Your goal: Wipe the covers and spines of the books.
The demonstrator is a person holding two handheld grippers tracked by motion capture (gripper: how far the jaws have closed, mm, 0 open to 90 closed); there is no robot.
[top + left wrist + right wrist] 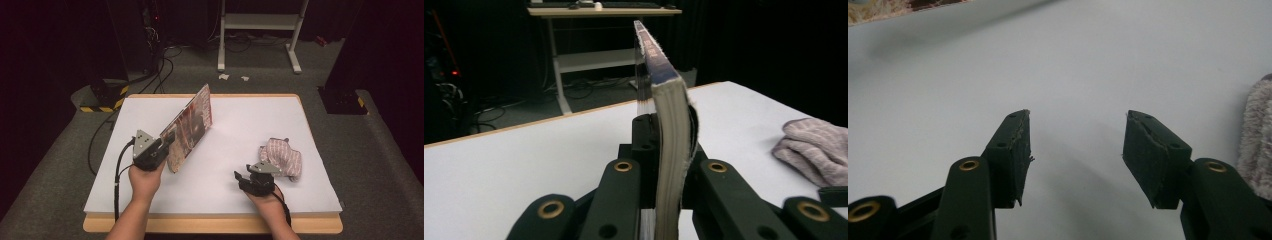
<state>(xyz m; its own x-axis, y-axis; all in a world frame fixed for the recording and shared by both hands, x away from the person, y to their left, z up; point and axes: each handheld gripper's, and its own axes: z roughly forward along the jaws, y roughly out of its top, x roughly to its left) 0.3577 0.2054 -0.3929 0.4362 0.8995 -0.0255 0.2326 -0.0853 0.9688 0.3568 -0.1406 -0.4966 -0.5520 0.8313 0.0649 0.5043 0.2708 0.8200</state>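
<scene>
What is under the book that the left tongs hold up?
Under the tilted book only the white table cover is visible, with the book's lower edge near it. The book hides the strip directly beneath it.

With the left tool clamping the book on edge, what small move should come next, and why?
Probably keep raising the book clear of the table. The left tool is clamped on it and it stands tilted, one edge near the surface. The right tool rests open beside the cloth.

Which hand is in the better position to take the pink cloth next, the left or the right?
Right, most likely. The right gripper is open and empty, close beside the pink cloth. The left gripper is shut on the book, tilted up off the table, farther from the cloth.
</scene>
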